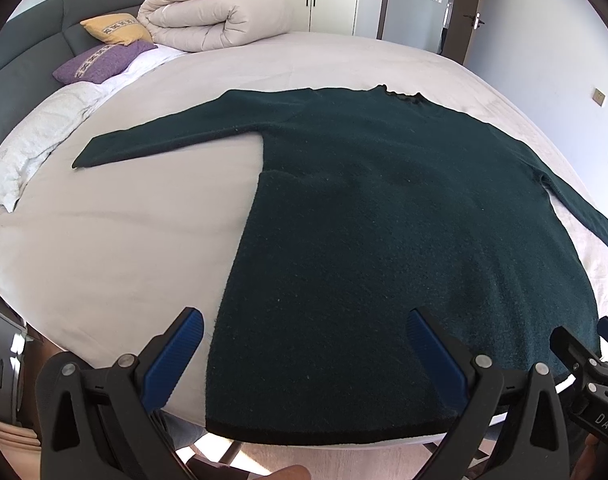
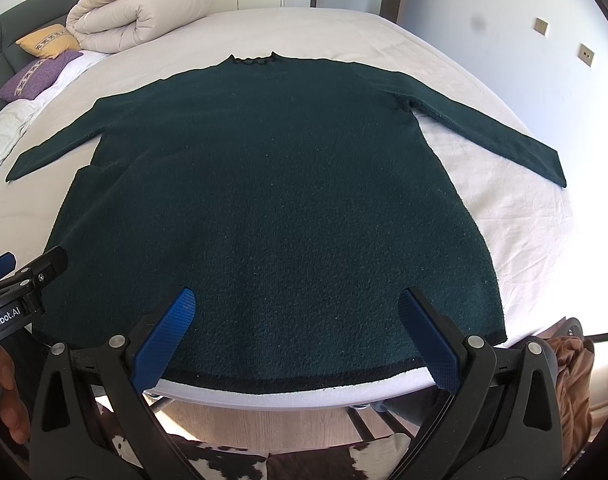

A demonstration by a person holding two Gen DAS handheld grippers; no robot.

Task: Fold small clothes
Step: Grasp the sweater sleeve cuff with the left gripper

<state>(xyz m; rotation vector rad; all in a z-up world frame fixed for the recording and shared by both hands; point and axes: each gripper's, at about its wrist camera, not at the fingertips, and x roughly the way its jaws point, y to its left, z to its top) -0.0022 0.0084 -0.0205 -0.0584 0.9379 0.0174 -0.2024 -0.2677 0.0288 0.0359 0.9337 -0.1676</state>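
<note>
Item: dark green knit sweater (image 2: 271, 184), long-sleeved, with black trim at collar and hem. Location: laid flat on the white bed (image 2: 516, 216), front or back up (cannot tell which), collar toward the far side, hem (image 2: 304, 378) at the near edge of the mattress. Left sleeve (image 1: 163, 140) and right sleeve (image 2: 496, 136) both spread outward, angled slightly toward the near side.

Left tool (image 1: 304, 360): jaws wide apart, holding nothing; hangs over the left part of the hem, not seen to touch the knit. Blue pads (image 1: 175, 360) bare.

Right tool (image 2: 295, 332): jaws wide apart, holding nothing; hangs over the middle of the hem.

Progress, as judged: no fold made. Body lies smooth and single-layered, both sleeves unfolded. All of the folding is left: sleeves in over the body, sides in, then hem up toward the collar, or a similar order.

Other contents: rolled beige duvet (image 1: 215, 16), yellow pillow (image 1: 117, 28) and purple pillow (image 1: 103, 62) at the grey headboard (image 1: 27, 44); brown cloth (image 2: 572, 364) off the bed's near right corner; cowhide rug (image 2: 263, 460) on the floor.
</note>
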